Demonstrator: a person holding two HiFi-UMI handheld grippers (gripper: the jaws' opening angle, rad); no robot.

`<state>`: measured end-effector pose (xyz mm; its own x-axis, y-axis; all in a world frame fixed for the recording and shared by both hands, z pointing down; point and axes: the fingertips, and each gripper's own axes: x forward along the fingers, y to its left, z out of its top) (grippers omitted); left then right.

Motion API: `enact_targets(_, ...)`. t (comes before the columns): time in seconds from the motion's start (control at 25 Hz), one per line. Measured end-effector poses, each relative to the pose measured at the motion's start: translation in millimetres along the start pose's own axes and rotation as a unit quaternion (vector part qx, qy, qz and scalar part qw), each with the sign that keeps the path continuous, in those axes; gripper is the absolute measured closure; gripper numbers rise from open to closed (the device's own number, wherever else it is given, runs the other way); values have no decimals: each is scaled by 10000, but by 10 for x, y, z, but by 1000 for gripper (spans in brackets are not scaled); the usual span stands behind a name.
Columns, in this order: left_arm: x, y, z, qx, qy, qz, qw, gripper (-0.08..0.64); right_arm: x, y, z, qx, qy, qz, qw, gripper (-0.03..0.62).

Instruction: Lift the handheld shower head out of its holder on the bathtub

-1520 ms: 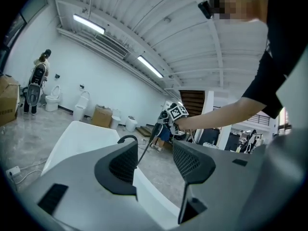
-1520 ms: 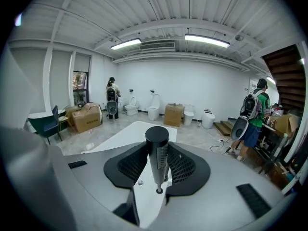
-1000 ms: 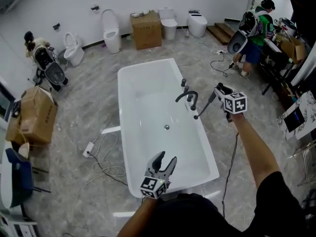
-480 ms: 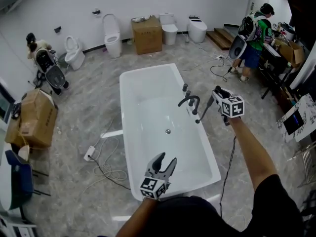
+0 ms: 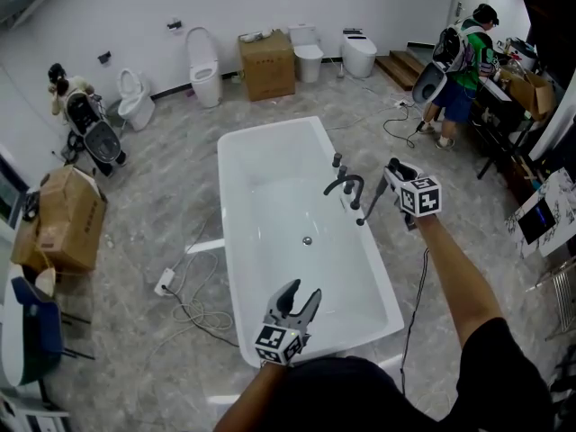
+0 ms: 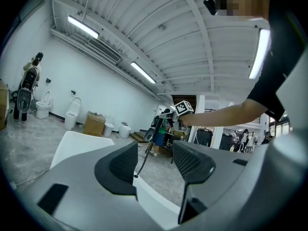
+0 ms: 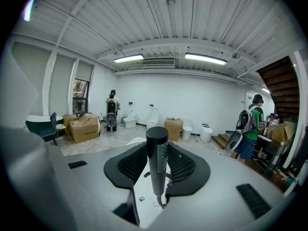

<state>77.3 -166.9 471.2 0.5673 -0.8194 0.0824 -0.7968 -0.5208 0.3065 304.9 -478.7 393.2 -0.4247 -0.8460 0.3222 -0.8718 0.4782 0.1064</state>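
The white bathtub (image 5: 270, 142) fills the middle of the head view, with its dark faucet (image 5: 345, 185) on the right rim. My right gripper (image 5: 392, 171) is shut on the dark stick-shaped shower head (image 5: 372, 202), which hangs slanted above the rim just right of the faucet. In the right gripper view the shower head (image 7: 157, 148) stands upright between the pads of the right gripper (image 7: 157, 170). My left gripper (image 5: 301, 293) is open and empty over the tub's near end. The left gripper view shows the left gripper (image 6: 156, 165) with its jaws apart and the shower head (image 6: 144, 148) far off.
Toilets (image 5: 202, 57) and a cardboard box (image 5: 267, 54) line the back wall. A person with a backpack (image 5: 459, 57) stands at the back right and another person with a stroller (image 5: 85, 120) at the left. Cables (image 5: 193, 282) lie left of the tub.
My right gripper has drifted slightly toward the faucet with the shower head still in it. The left gripper has stayed where it was.
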Motion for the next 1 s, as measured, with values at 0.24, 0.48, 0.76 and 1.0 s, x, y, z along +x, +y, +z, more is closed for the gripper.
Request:
enact_targets(0.24, 21, -27, 10, -2, -32, 79, 10000, 354, 10, -96, 37, 57, -50, -41, 10000, 472)
enact_targets(0.48, 46, -40, -13, -27, -52, 159, 9999, 354, 15, -170, 46, 50, -137, -79, 9999, 472)
enact_targets(0.76, 121, -101, -15, -35, -67, 279, 9996, 354, 76, -269, 46, 91, -180, -37, 9998, 472)
enact_targets(1.0, 156, -150, -84, -88, -35, 347, 9994, 354, 105, -315, 21, 38, -194, 52, 9998, 472)
